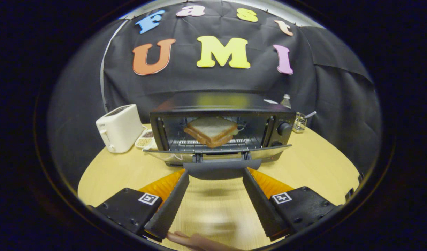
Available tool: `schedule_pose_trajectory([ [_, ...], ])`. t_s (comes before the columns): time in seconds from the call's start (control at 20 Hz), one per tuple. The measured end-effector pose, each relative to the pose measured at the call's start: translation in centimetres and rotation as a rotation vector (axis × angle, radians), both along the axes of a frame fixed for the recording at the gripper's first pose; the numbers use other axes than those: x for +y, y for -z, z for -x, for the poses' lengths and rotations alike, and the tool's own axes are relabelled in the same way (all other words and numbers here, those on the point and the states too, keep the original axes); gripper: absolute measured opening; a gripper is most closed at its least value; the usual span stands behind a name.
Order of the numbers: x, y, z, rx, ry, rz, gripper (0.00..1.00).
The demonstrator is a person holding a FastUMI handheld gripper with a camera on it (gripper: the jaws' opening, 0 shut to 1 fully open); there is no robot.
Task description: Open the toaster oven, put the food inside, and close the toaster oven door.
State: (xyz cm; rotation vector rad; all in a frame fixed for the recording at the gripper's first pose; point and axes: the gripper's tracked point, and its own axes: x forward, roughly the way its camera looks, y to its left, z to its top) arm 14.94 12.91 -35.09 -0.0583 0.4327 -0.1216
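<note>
Ribbed pads of my gripper [216, 174] stand spread wide, one at each end of the oven door's handle [223, 169], gripping nothing. Just beyond, the door [216, 152] lies folded flat; past it the sandwich [211, 131] rests on the rack inside the toaster oven [222, 127]. Loading looks complete; judged next: lift the handle upward to shut the door.
</note>
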Motion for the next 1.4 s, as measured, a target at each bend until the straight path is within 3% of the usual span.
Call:
schedule_pose_trajectory([
  [0.25,-0.2,-1.3,-0.2,0.004,0.003,0.023,1.0],
  [0.65,0.3,-1.3,2.6,0.014,-0.03,-0.062,1.0],
  [0.95,-1.3,-8.4,4.8,-0.151,-0.042,0.051,1.0],
  [1.4,-2.2,-21.1,11.9,-0.311,-0.03,0.011,1.0],
])
